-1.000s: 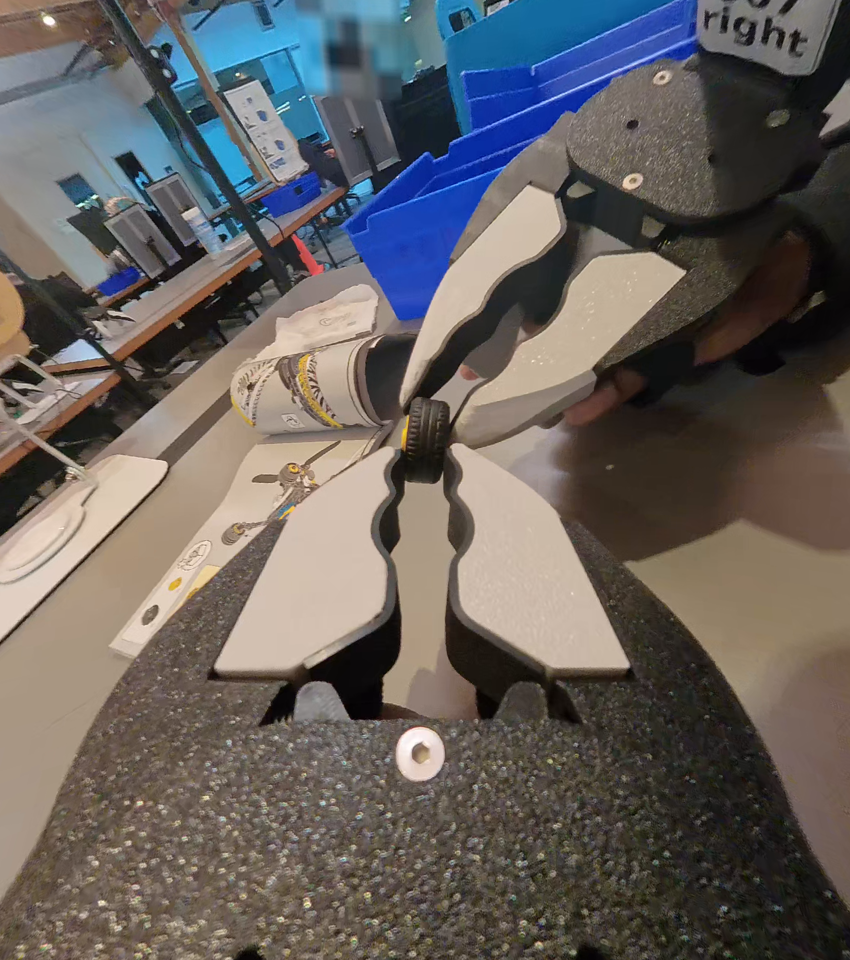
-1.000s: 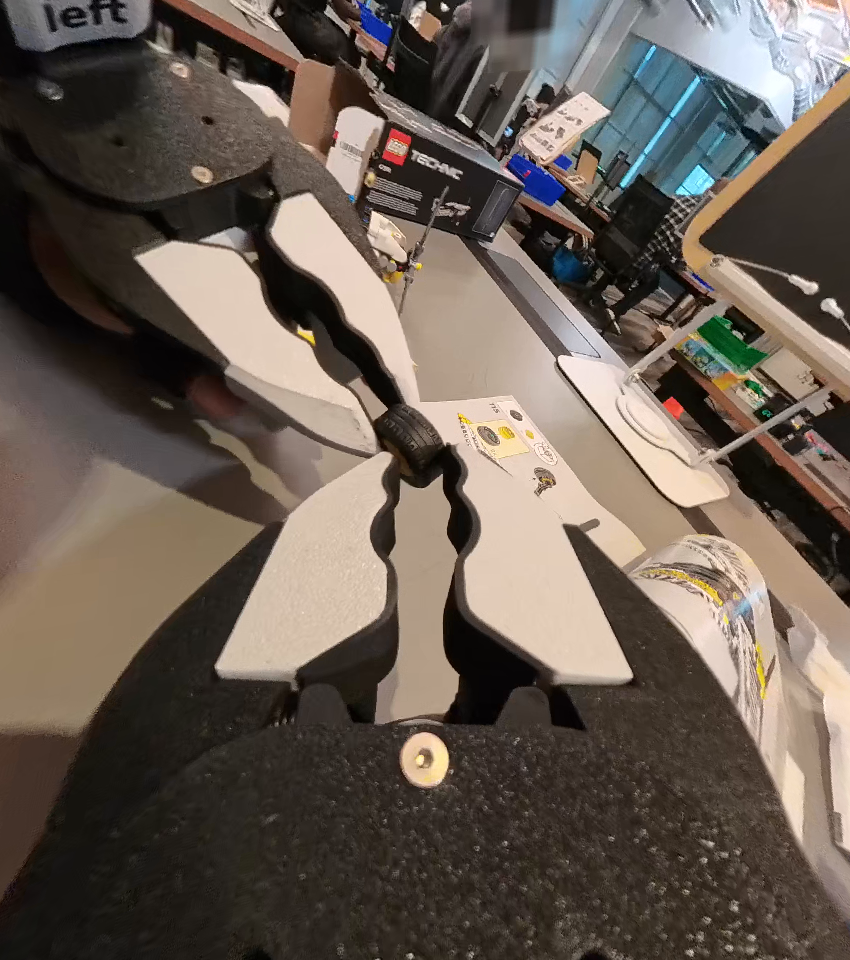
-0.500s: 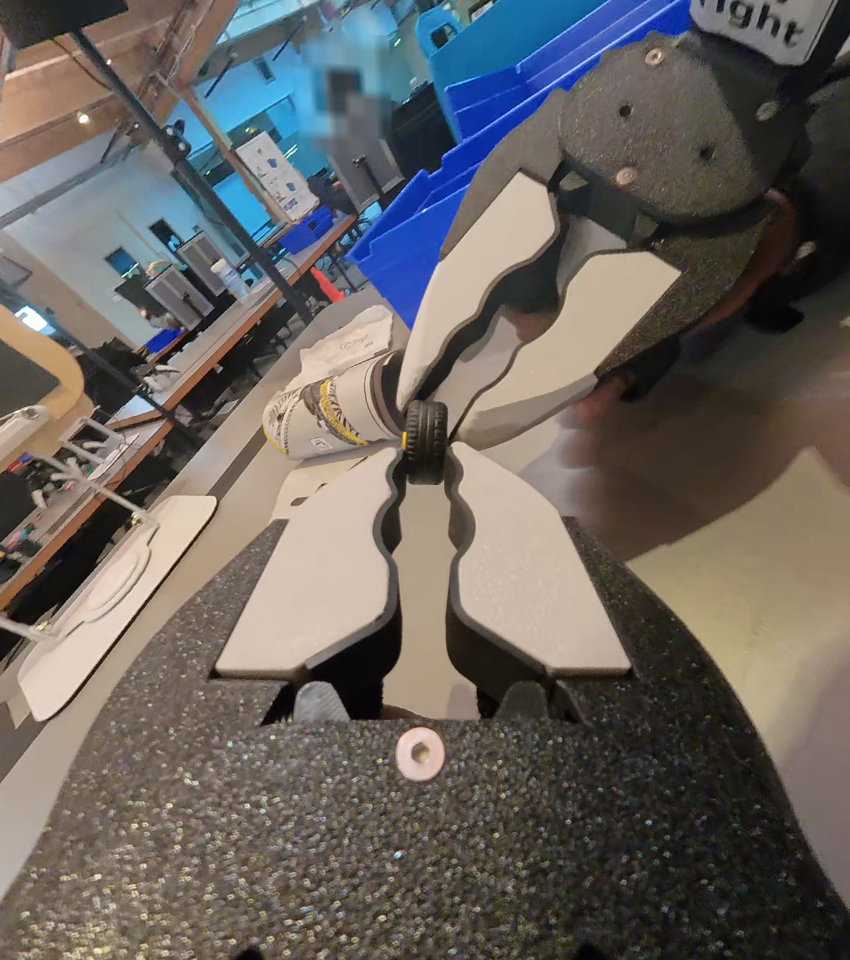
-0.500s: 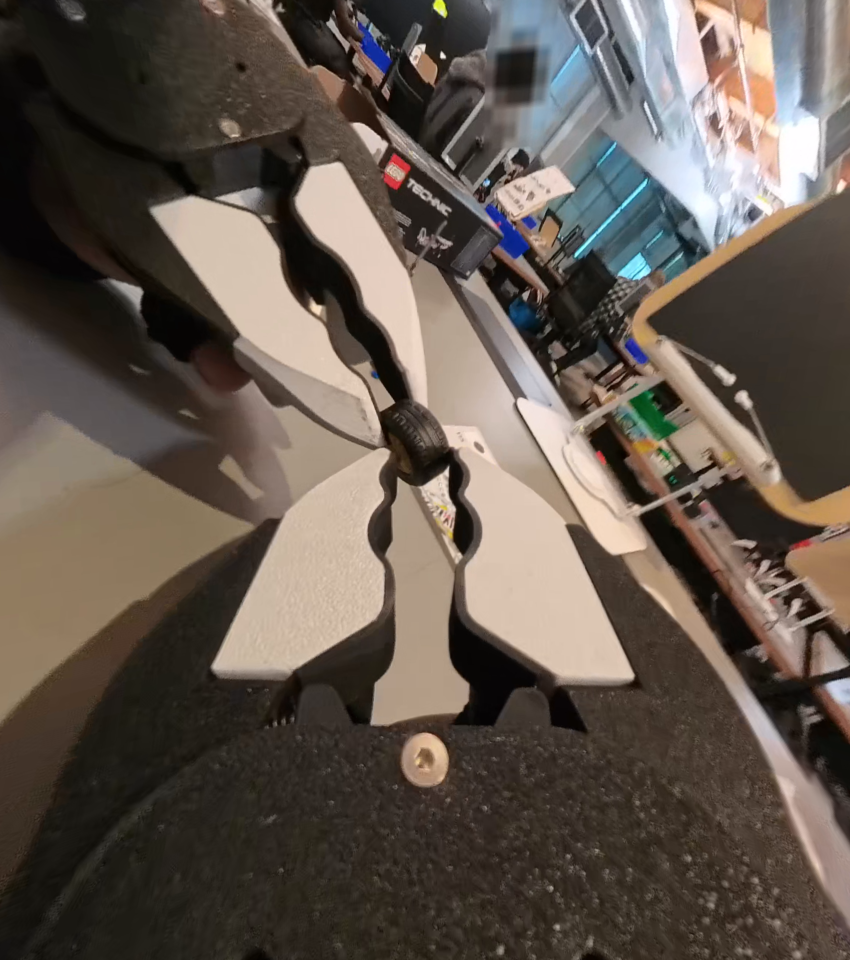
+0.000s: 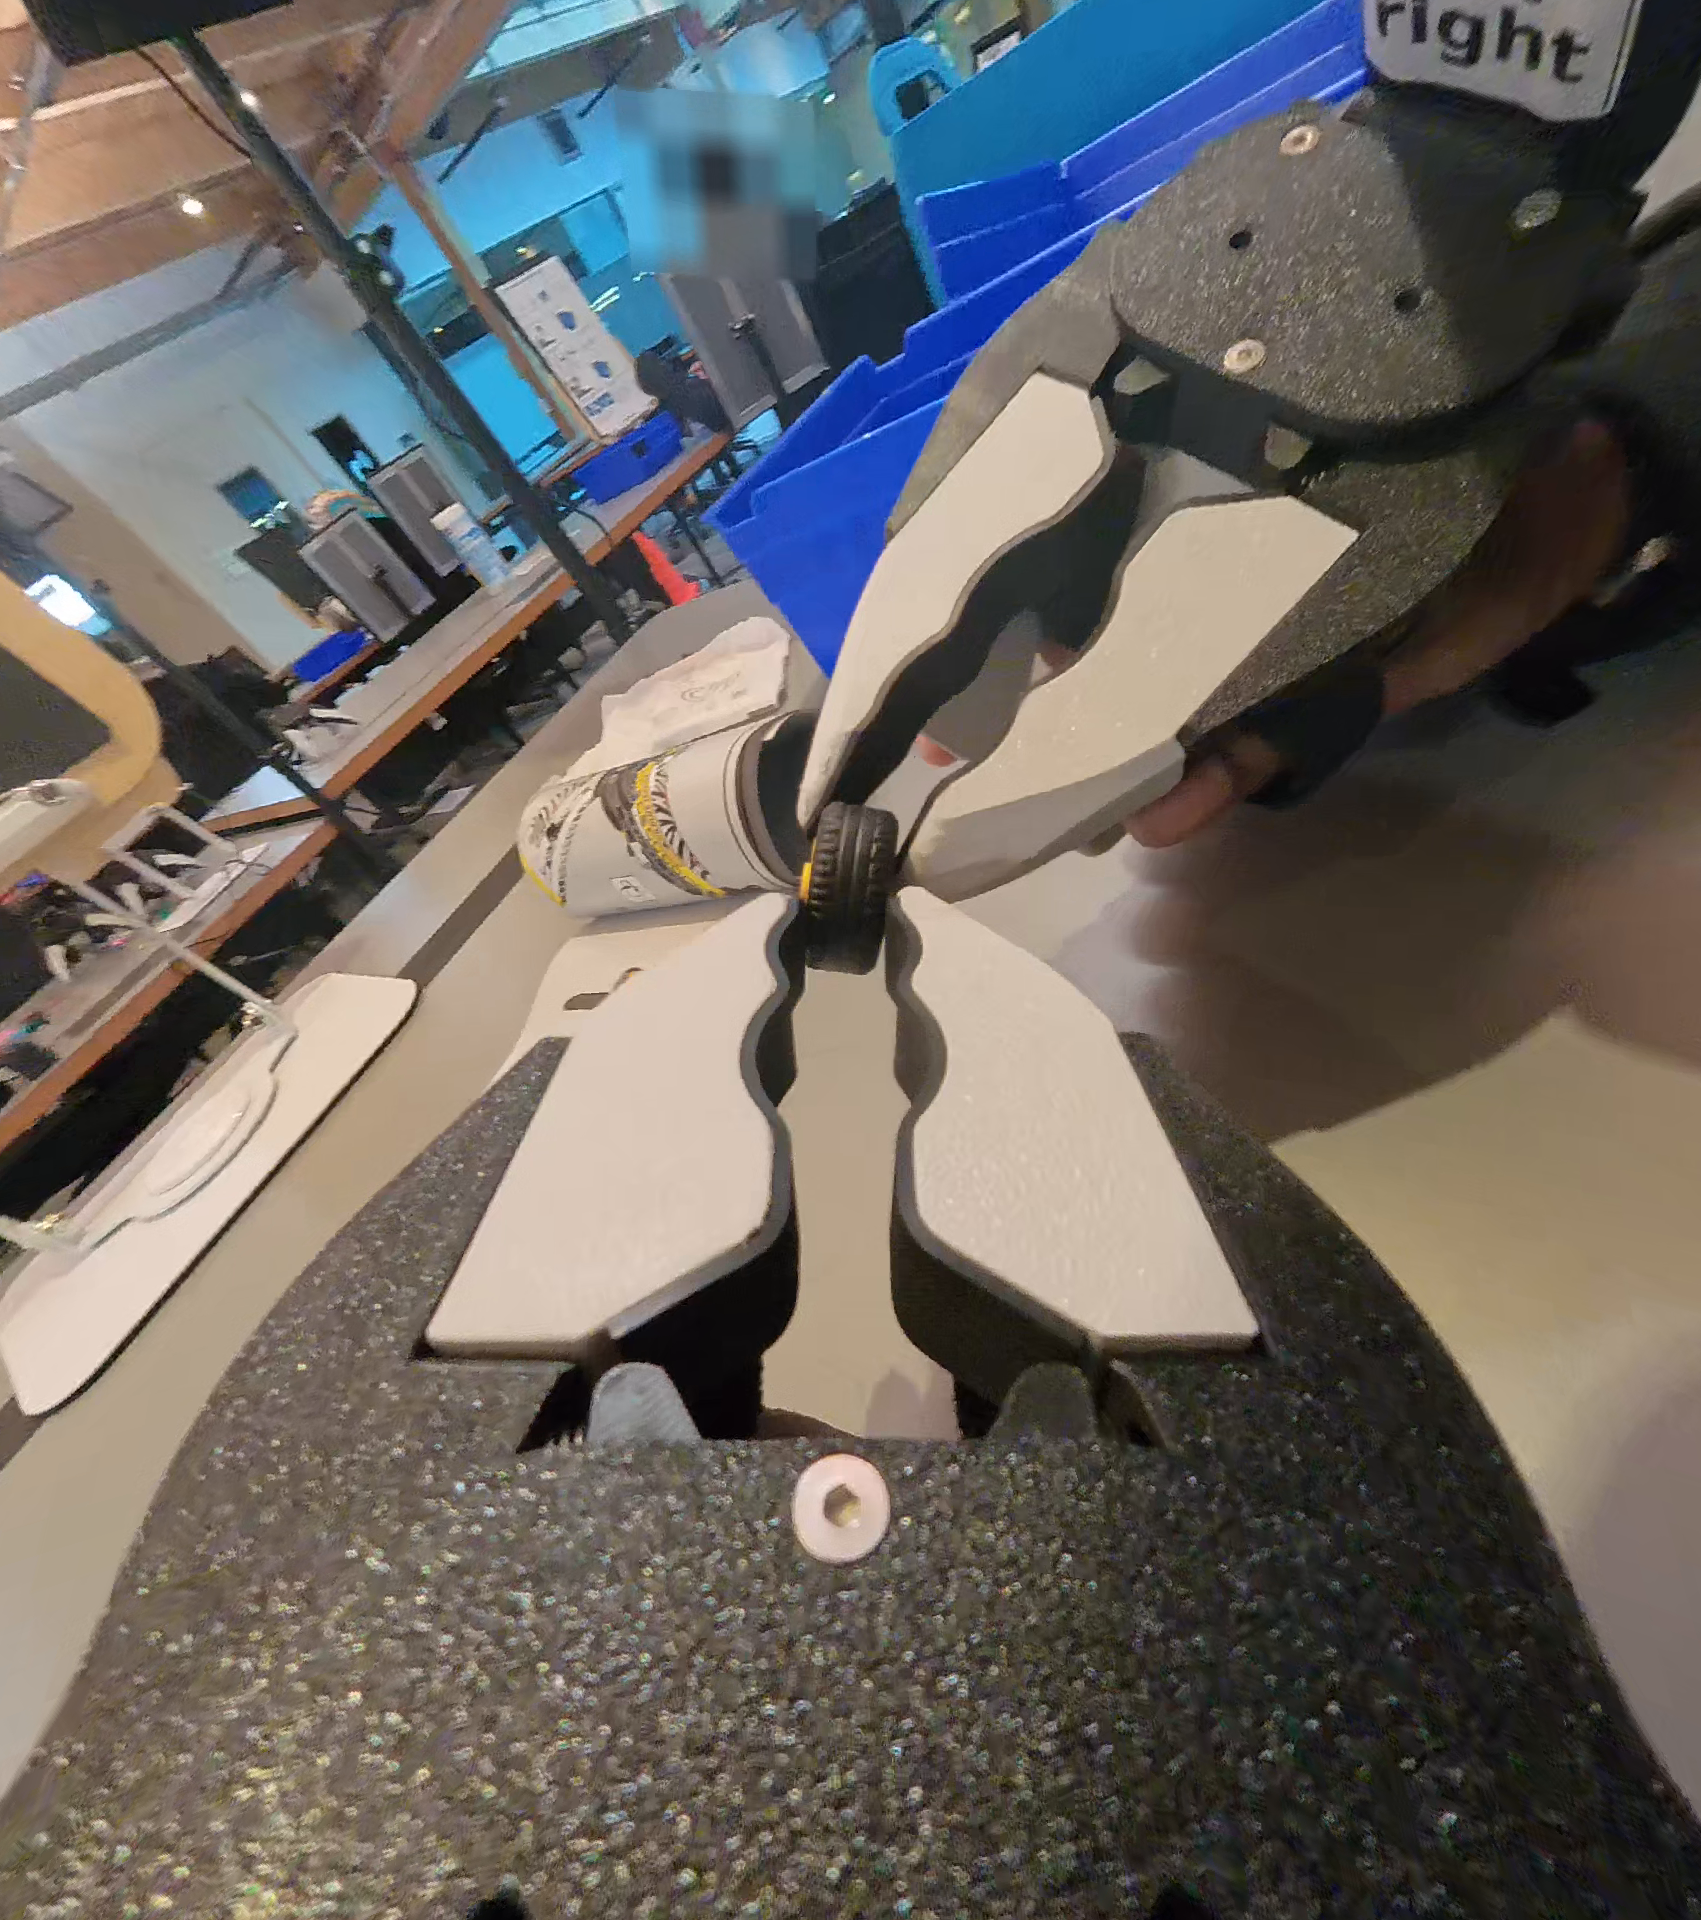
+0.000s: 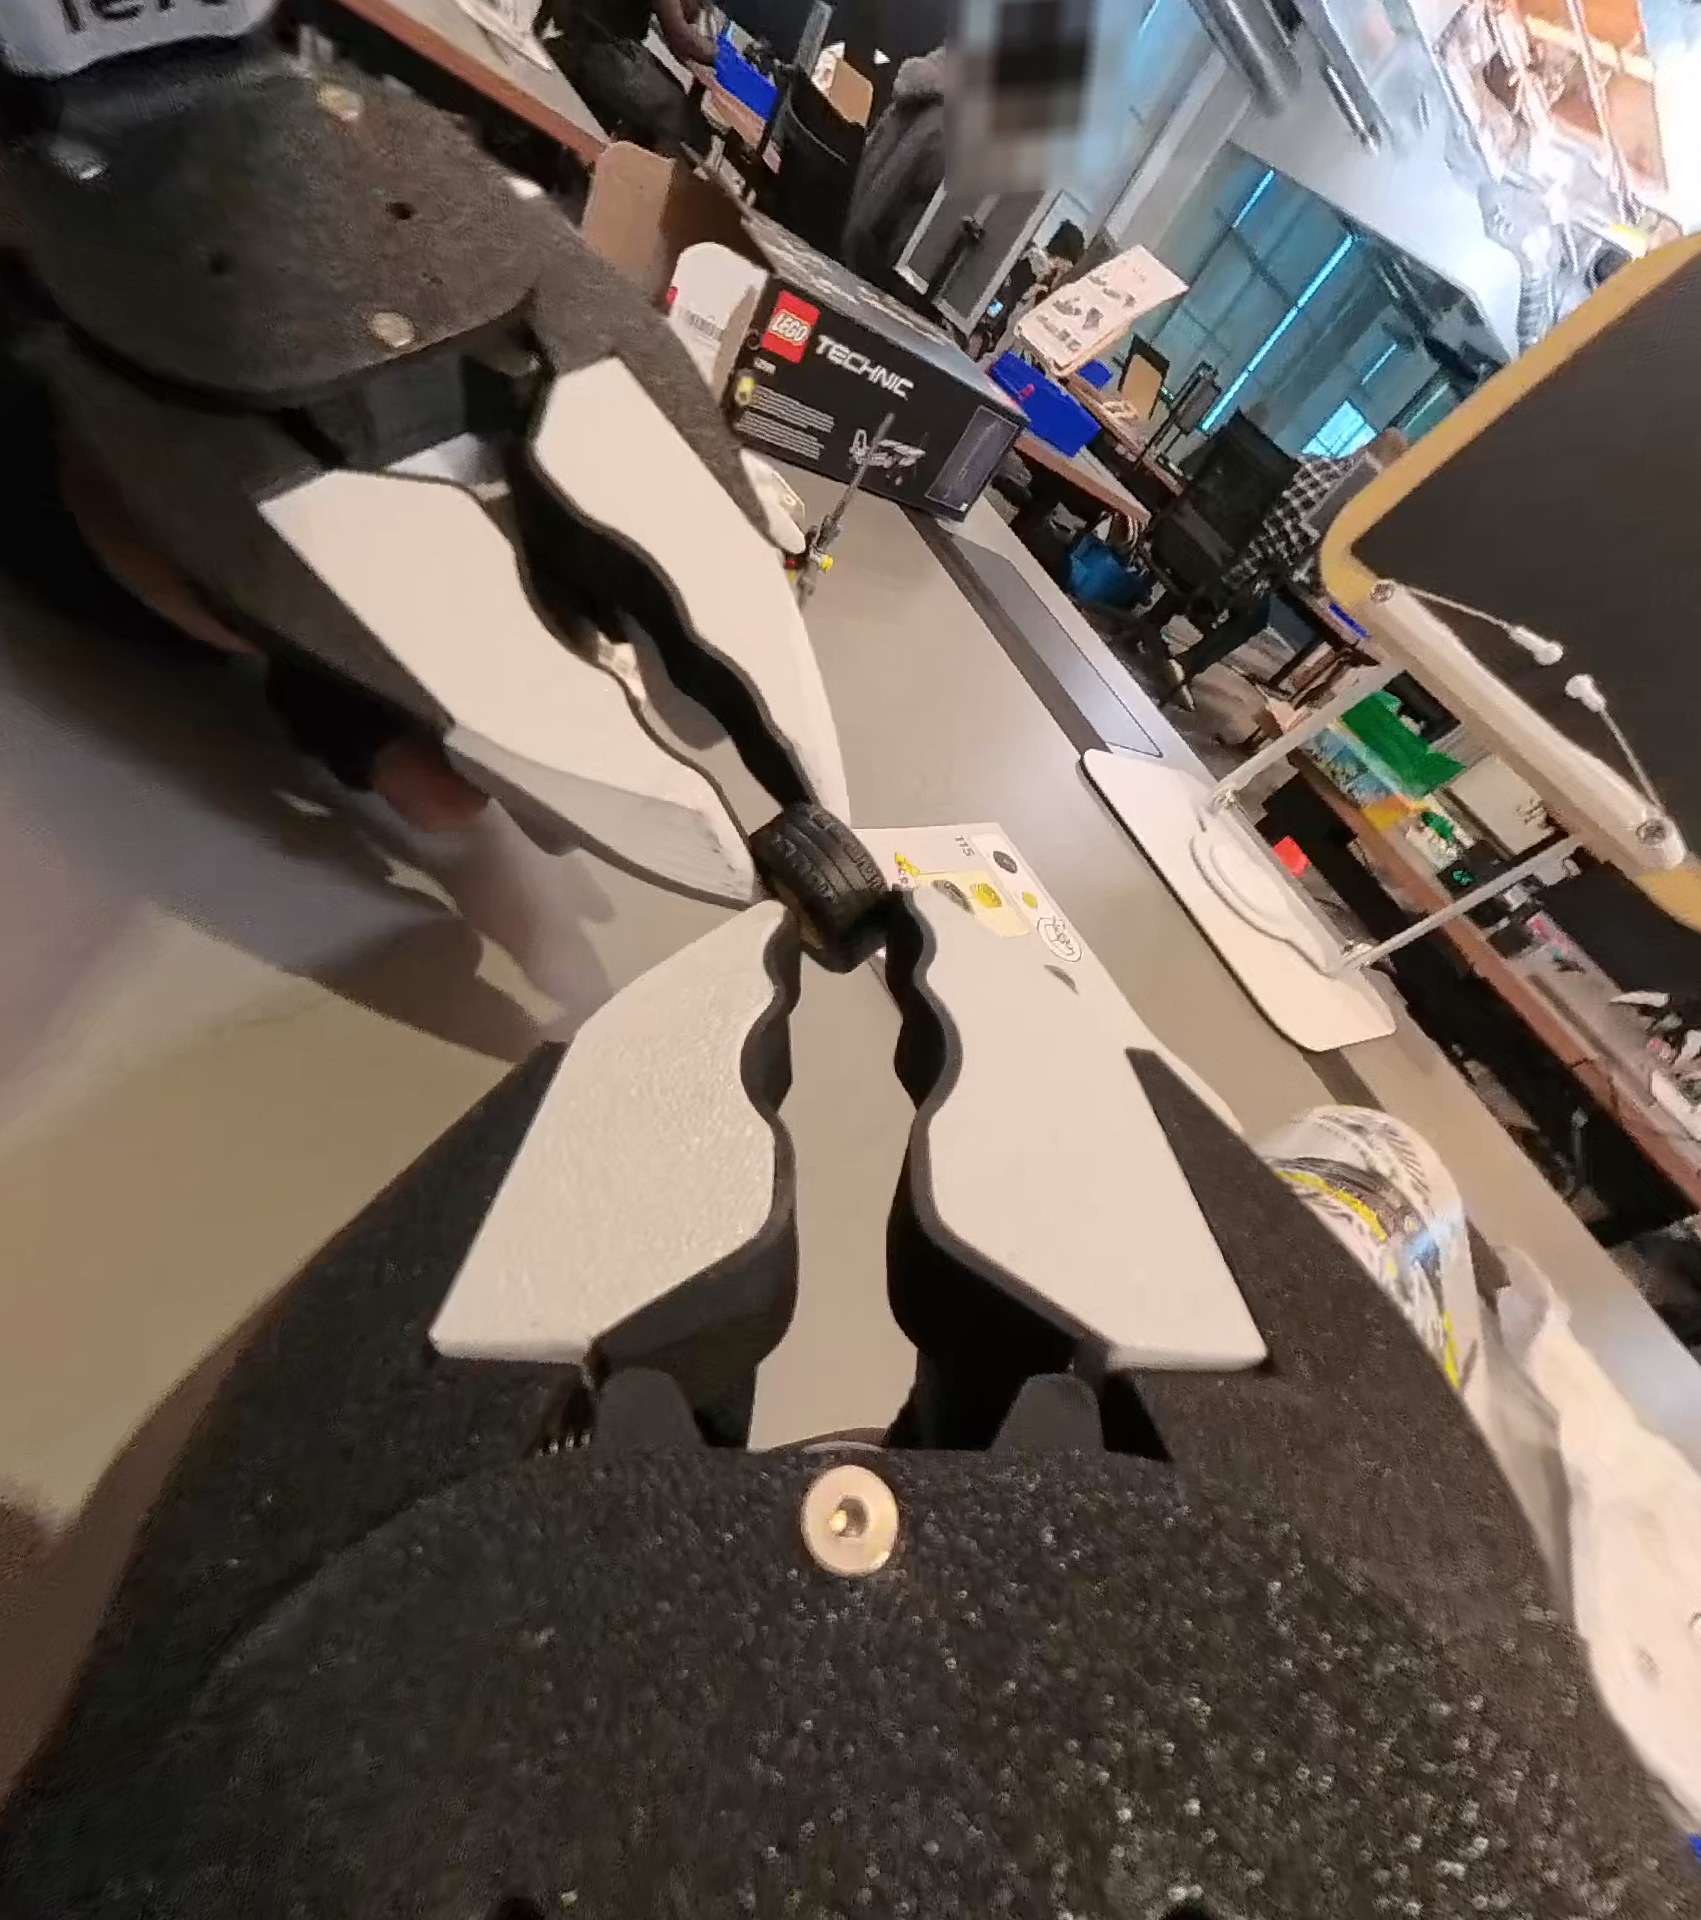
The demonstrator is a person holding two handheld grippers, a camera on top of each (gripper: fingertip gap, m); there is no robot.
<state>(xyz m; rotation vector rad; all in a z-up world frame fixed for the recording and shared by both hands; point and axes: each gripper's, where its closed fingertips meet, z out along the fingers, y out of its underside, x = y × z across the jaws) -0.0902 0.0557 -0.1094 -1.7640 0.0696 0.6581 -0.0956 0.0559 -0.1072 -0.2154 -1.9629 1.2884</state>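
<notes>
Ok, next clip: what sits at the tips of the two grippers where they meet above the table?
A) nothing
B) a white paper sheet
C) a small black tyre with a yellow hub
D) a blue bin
C: a small black tyre with a yellow hub edge sits between the fingers of both the left gripper and the right gripper.

both grippers (image 5: pixel 844 914) (image 6: pixel 830 914) meet tip to tip on one small black wheel (image 5: pixel 848 868), no gap there. printed can (image 5: pixel 648 831) lies just behind; blue bins (image 5: pixel 825 488) farther back, probably clear. grey tabletop (image 5: pixel 1448 1195) rightward open.
</notes>
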